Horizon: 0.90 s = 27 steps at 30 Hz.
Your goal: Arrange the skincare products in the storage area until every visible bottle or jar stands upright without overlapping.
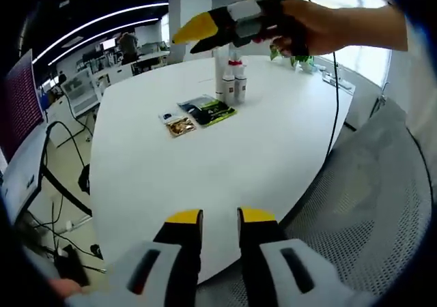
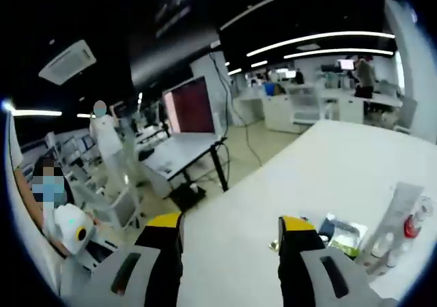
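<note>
On the white table [image 1: 205, 157] in the left gripper view, we count three upright bottles [image 1: 232, 82] beside two flat sachets [image 1: 198, 114]; our left gripper [image 1: 220, 218] sits slightly parted, holding nothing. Right gripper view: our right gripper [image 2: 231, 226] spread wide, bottles at right.

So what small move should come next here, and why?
Probably lower the right gripper toward the bottles. It hangs above them with open fingers holding nothing, while the packets beside them lie flat on the table.
</note>
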Motion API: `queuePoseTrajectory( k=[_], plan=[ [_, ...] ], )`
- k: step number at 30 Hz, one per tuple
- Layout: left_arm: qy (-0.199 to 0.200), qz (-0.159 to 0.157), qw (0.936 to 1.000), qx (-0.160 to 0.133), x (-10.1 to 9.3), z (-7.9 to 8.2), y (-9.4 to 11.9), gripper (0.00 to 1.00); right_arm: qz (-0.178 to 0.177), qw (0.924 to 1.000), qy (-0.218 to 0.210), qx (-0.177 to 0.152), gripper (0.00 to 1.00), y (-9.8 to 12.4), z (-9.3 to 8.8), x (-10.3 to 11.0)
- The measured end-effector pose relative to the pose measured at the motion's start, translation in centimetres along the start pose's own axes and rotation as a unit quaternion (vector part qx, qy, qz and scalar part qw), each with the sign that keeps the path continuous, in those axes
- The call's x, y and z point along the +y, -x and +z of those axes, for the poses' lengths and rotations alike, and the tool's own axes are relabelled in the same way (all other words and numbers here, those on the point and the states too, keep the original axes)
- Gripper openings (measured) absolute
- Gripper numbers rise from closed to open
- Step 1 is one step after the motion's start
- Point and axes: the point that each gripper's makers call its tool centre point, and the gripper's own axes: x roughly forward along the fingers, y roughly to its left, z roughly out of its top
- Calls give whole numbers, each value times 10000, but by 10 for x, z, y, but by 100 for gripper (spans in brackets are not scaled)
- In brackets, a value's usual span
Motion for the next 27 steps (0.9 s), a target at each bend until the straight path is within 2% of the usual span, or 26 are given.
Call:
queuePoseTrajectory(
  k=[3,6,9,12,16,18,20,23,27],
  plan=[
    [226,43,9997,-47,7,9,4,20,-45,9995,120,-294,62,21,6,-2],
    [455,124,9984,-312,16,29,9,28,-173,9983,321,-452,62,42,2,-3],
    [688,263,9967,-344,29,42,12,37,-356,9975,135,-601,64,59,-8,-9],
    [819,282,9953,-426,36,54,12,43,-605,9964,17,-598,68,75,-22,-17],
    [925,156,9936,-622,31,68,15,50,-824,9939,-103,-729,73,98,-33,-23],
    [968,122,9927,-712,29,73,18,53,-936,9926,-107,-772,79,110,-37,-25],
    [1079,79,9910,-791,27,76,19,56,-1066,9908,-50,-836,85,125,-42,-26],
    [1205,-28,9882,-943,20,80,24,62,-1145,9898,-8,-849,91,135,-49,-24],
    [1142,-100,9881,-1022,10,79,26,67,-1132,9902,77,-820,97,144,-59,-20]
  ],
)
